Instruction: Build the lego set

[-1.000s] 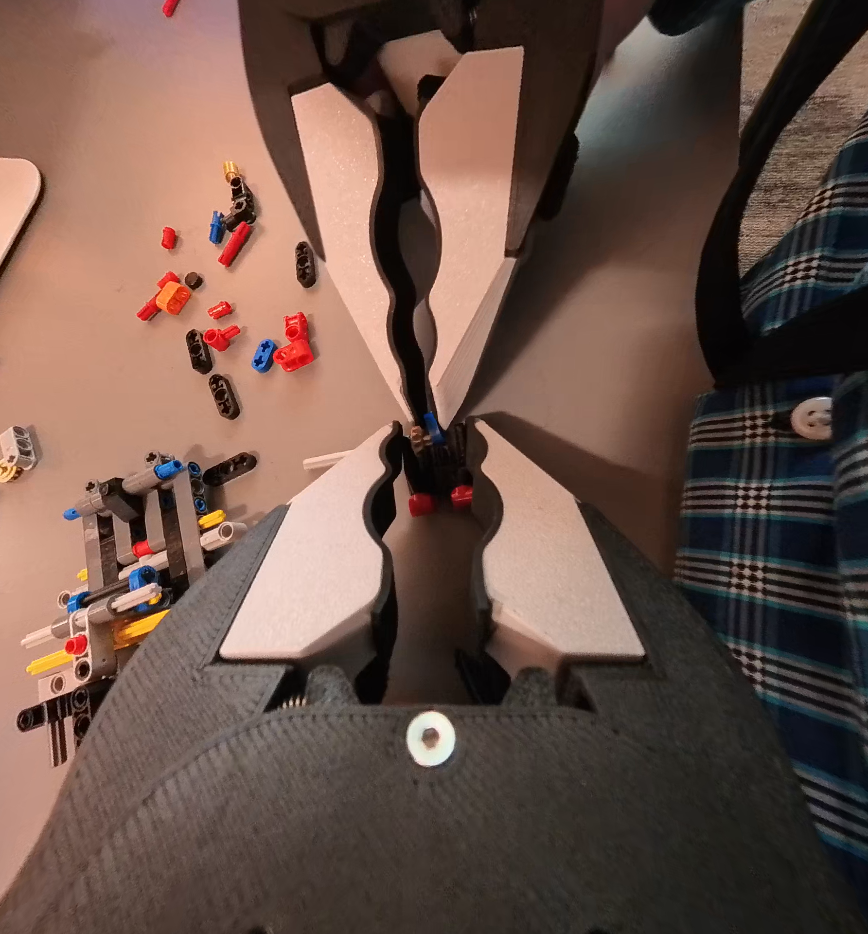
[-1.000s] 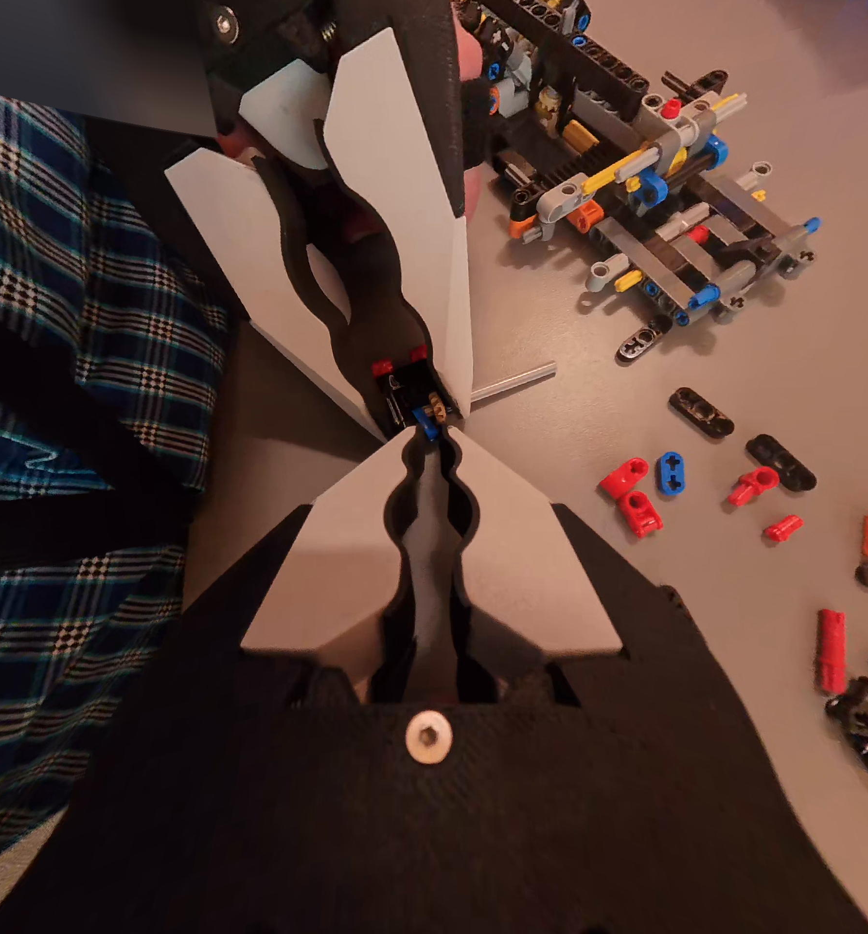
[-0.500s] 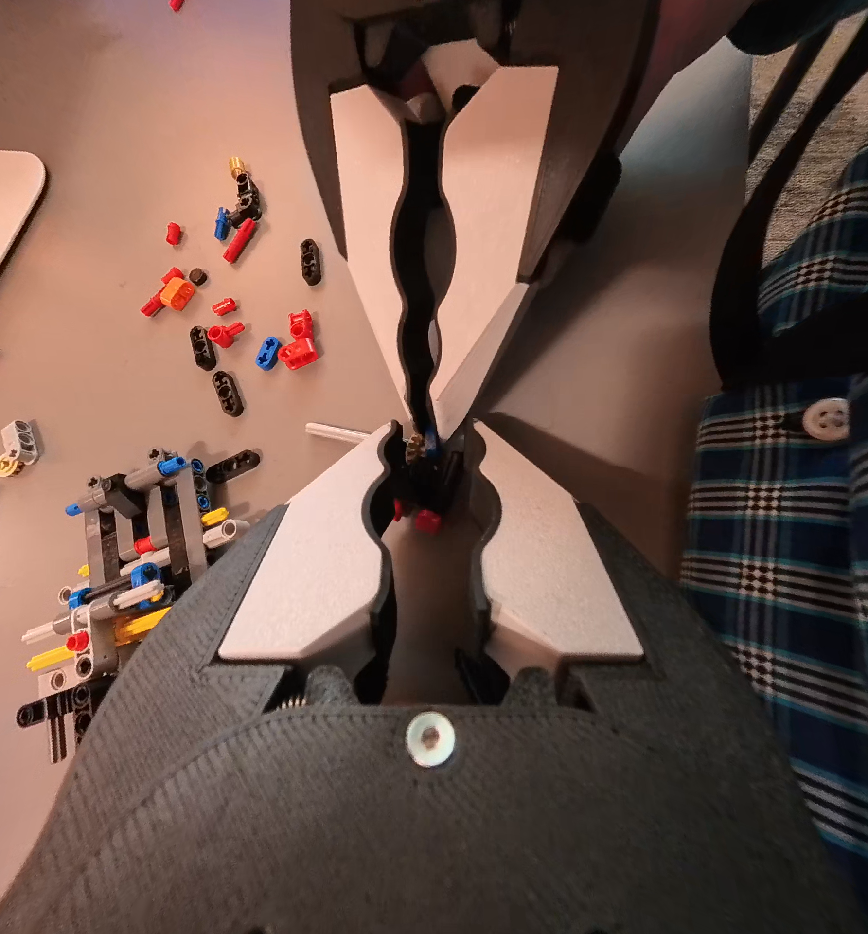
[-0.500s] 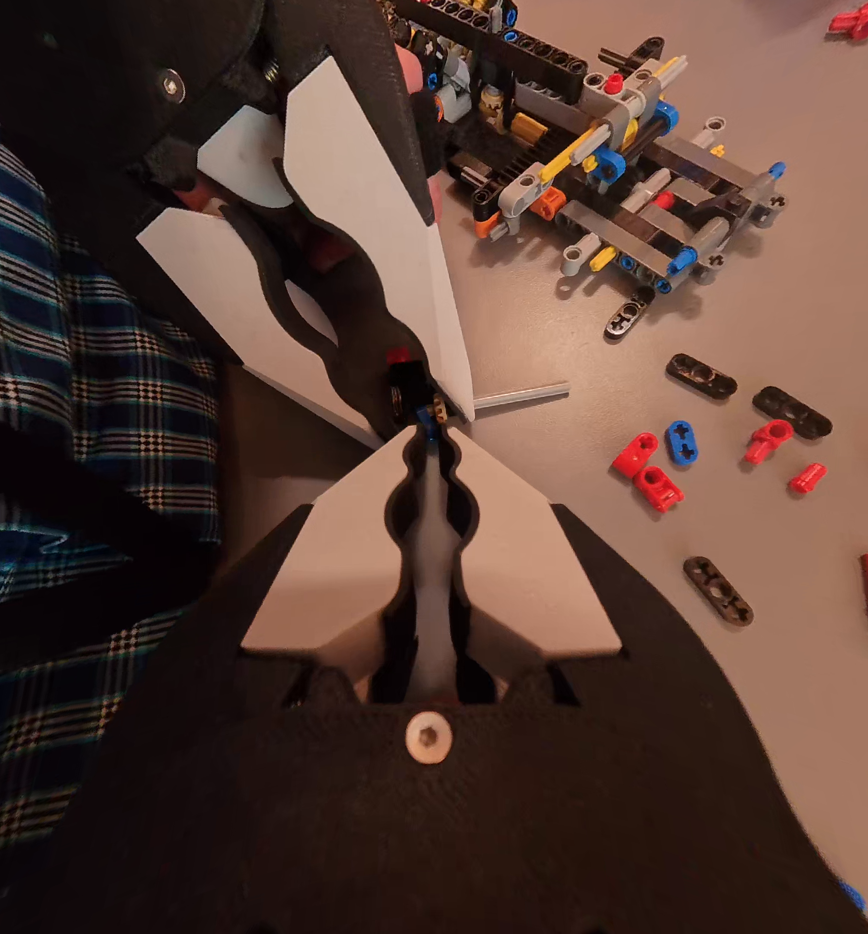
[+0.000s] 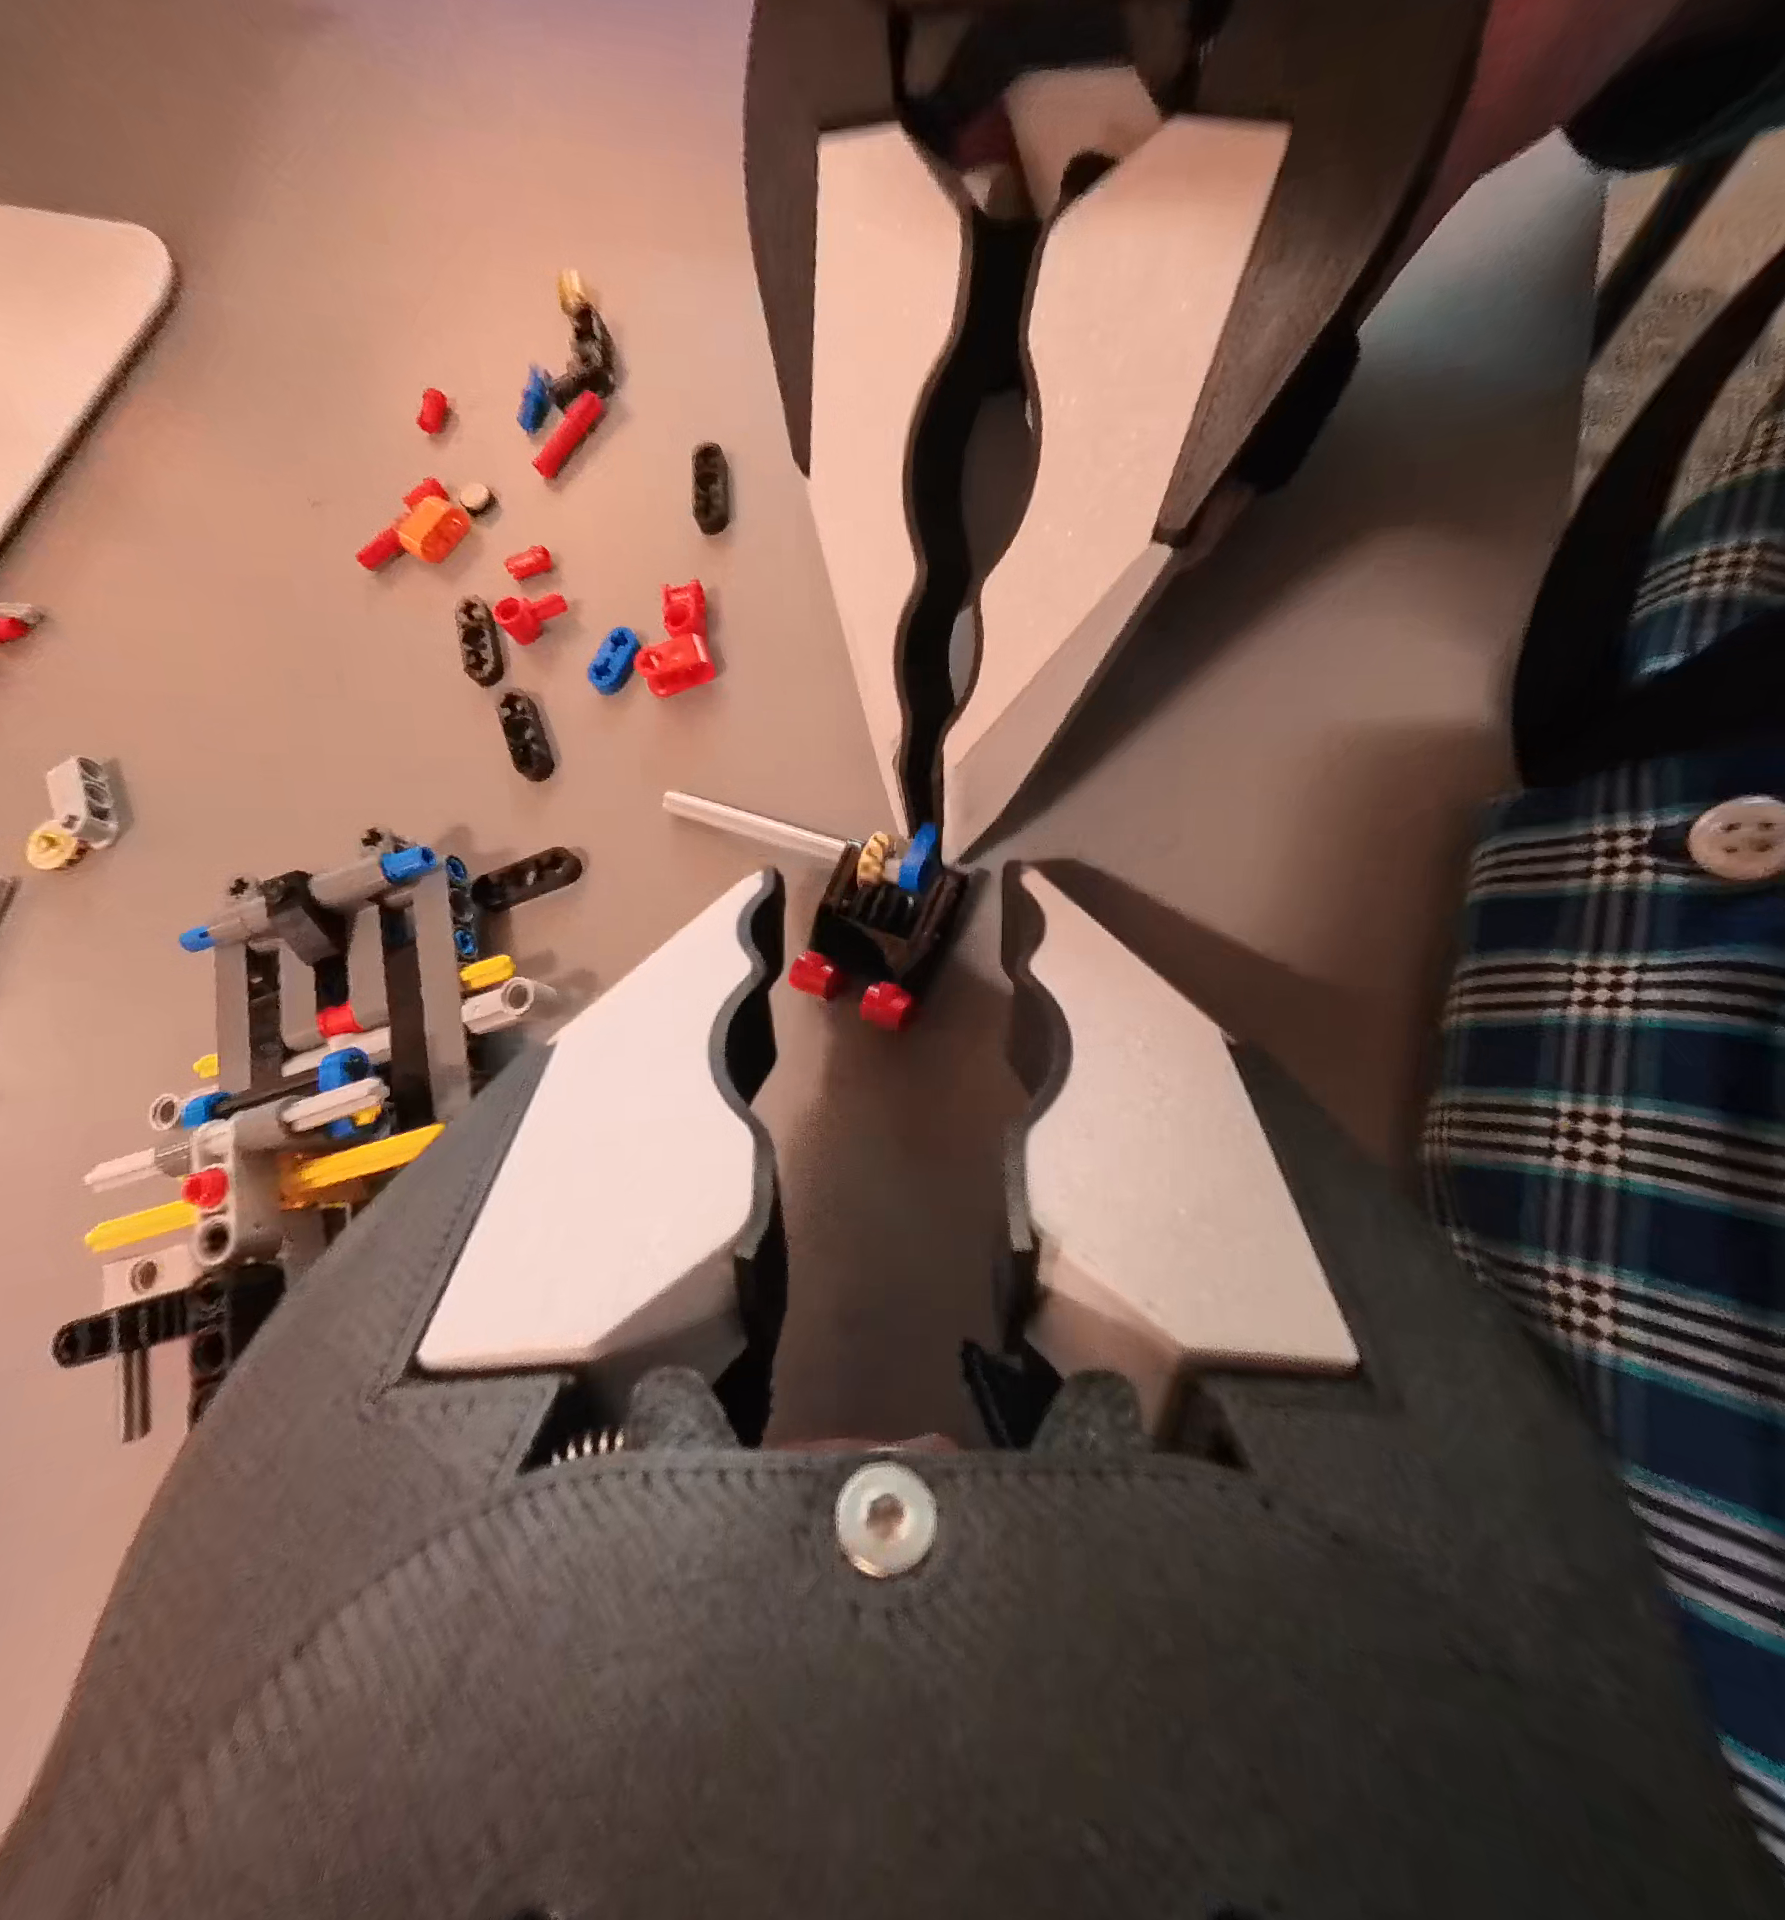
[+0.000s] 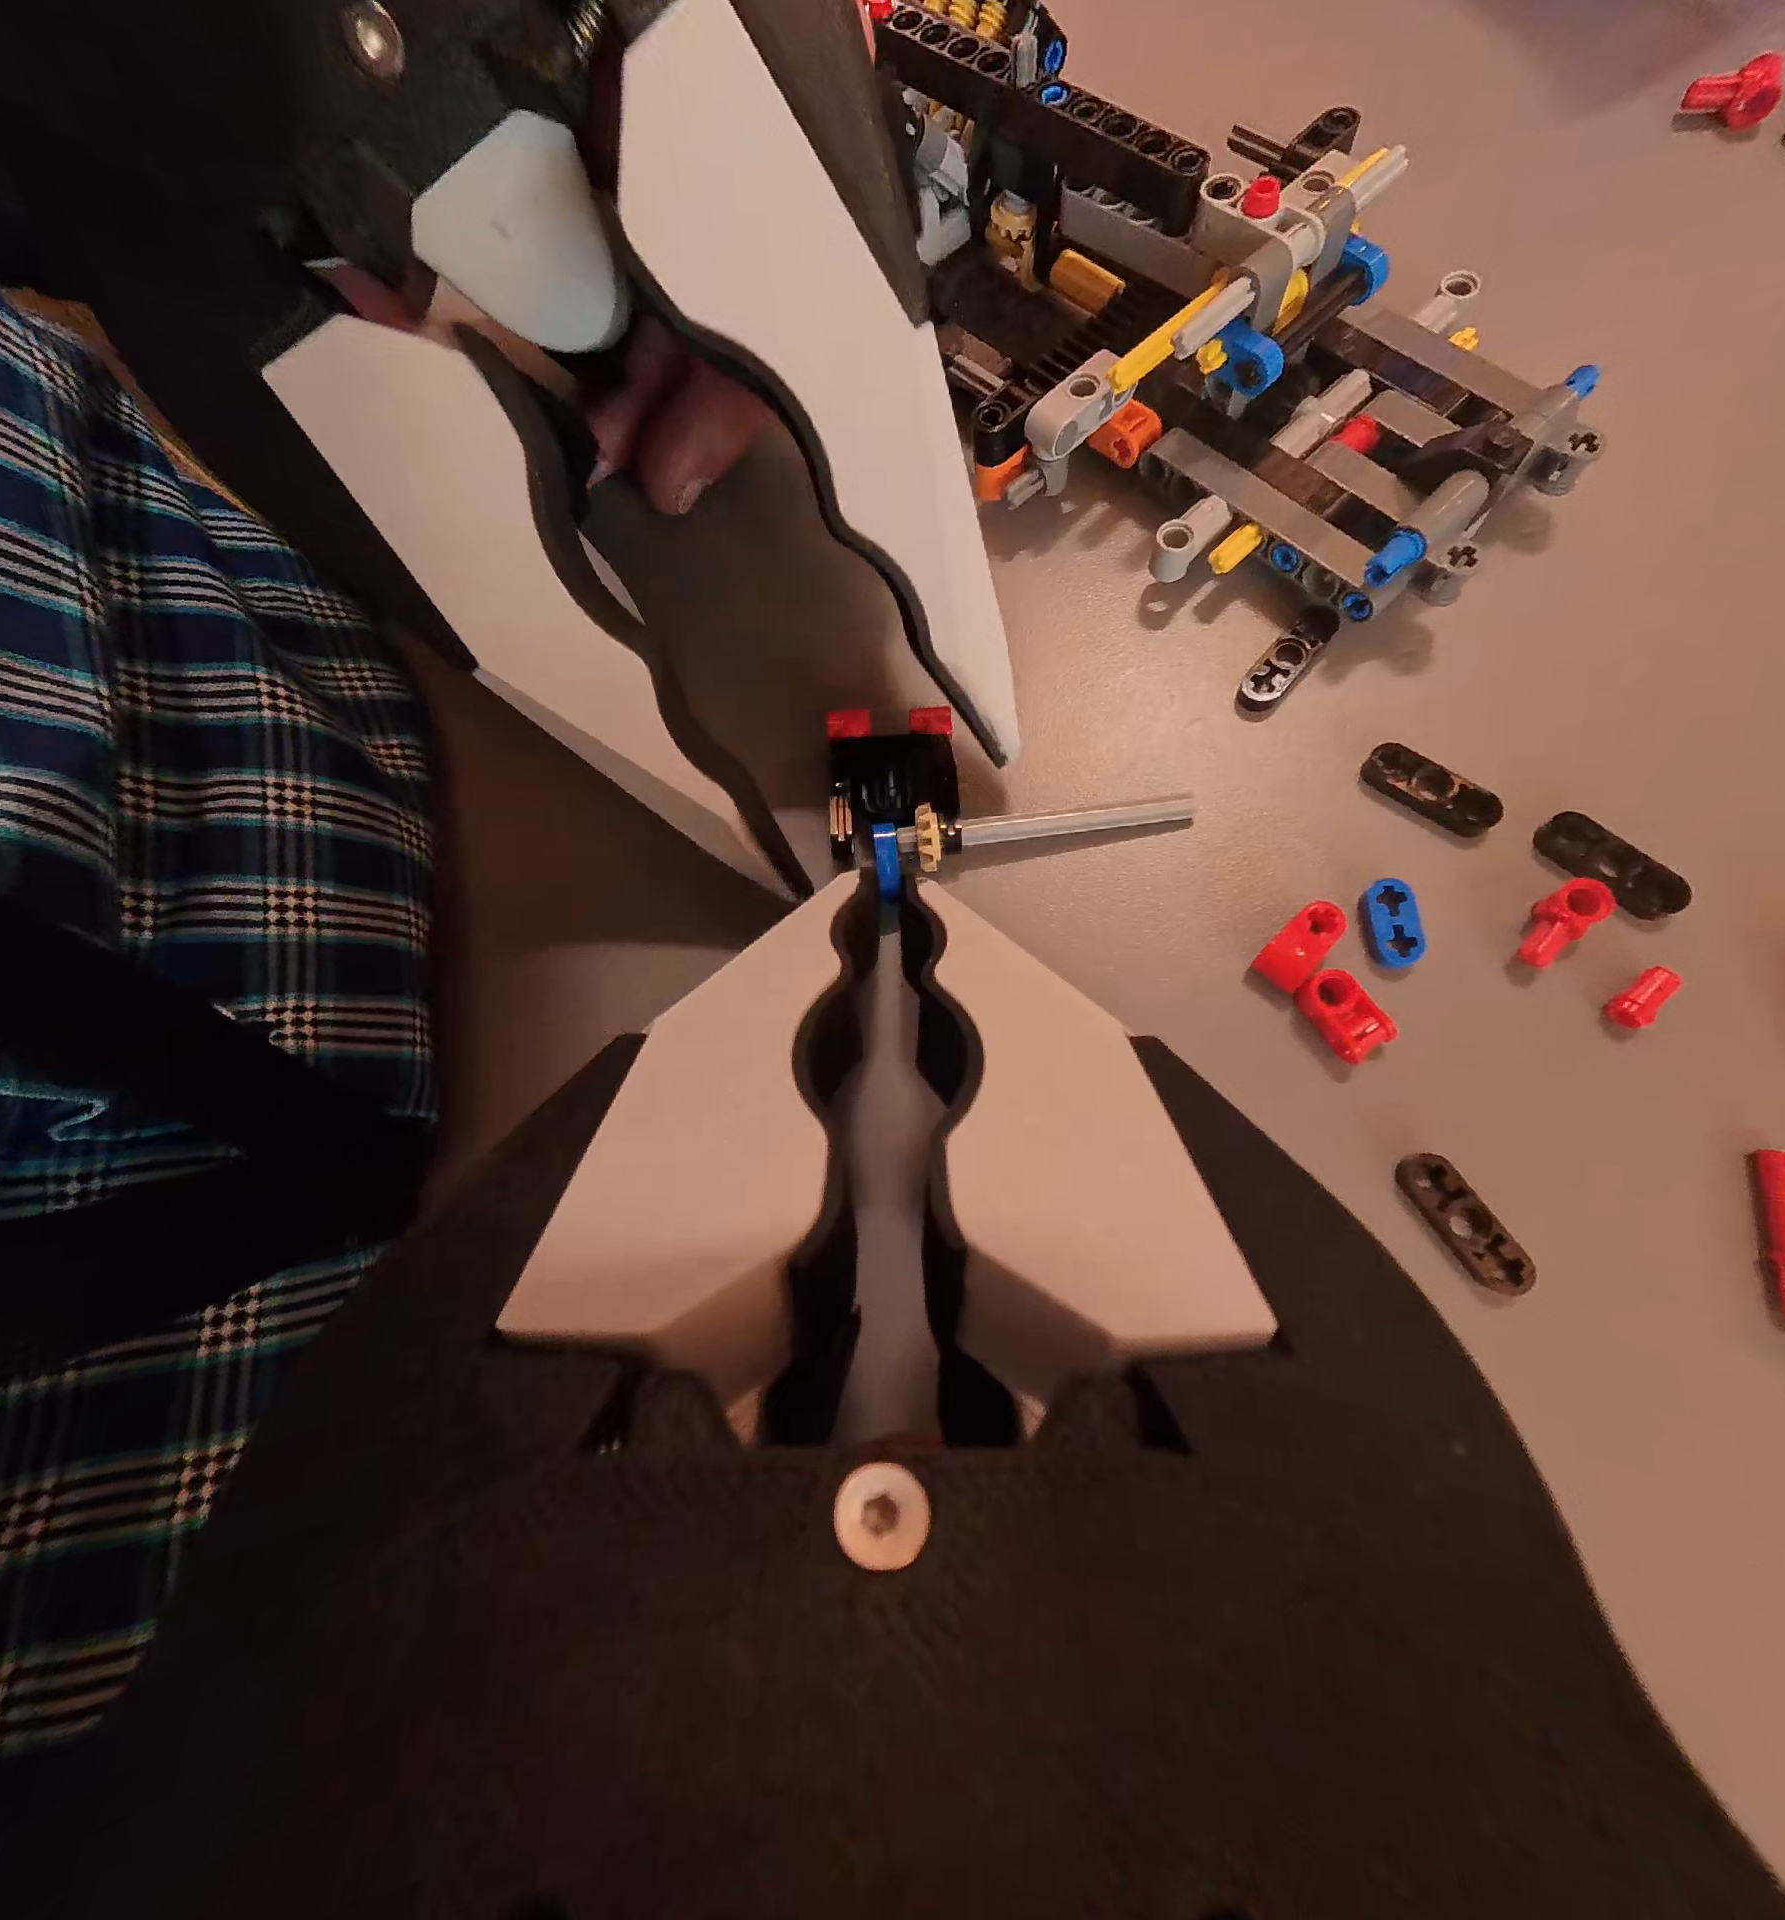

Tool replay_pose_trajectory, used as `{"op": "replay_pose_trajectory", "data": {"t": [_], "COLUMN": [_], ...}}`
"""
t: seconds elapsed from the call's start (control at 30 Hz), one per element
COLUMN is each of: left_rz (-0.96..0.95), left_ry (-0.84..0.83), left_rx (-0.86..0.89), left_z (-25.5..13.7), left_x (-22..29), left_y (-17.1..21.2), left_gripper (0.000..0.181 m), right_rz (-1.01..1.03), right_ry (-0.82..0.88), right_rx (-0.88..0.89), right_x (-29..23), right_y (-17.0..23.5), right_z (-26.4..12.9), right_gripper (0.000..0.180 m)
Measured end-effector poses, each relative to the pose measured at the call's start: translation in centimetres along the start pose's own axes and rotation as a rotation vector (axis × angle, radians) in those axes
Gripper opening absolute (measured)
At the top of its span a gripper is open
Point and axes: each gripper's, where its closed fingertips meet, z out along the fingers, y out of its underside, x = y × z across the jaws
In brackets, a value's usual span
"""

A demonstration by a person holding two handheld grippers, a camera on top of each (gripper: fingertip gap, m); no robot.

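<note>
Right gripper clenched on the blue connector of a small black sub-assembly; left gripper released, jaws spread either side of it. Main chassis sits far right on the table, partly built. Loose pieces remain; much seems left.

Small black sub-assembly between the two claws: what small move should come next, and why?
Probably carry it toward the large build. The left claw stands open, clear of the black sub-assembly; the right claw alone pinches its blue piece, grey axle fitted.
</note>
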Motion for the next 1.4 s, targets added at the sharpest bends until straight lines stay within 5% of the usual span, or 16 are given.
{"op": "replay_pose_trajectory", "data": {"t": [0.17, 0.83, 1.4], "left_rz": [0.007, 0.038, 0.055], "left_ry": [0.024, -0.009, -0.044], "left_rx": [-0.019, -0.02, -0.022], "left_z": [0.25, 0.33, 0.33], "left_x": [0.07, -0.1, -0.33], "left_y": [0.23, 0.27, 0.27], "left_gripper": [0.027, 0.025, 0.024], "right_rz": [-0.007, -0.062, 0.223], "right_ry": [0.025, 0.087, 0.091], "right_rx": [0.002, -0.004, 0.034], "right_x": [0.16, 0.79, 0.87], "right_y": [0.0, -0.1, -0.27], "right_z": [-0.02, 0.07, 0.06], "right_gripper": [0.0, 0.001, 0.002]}}
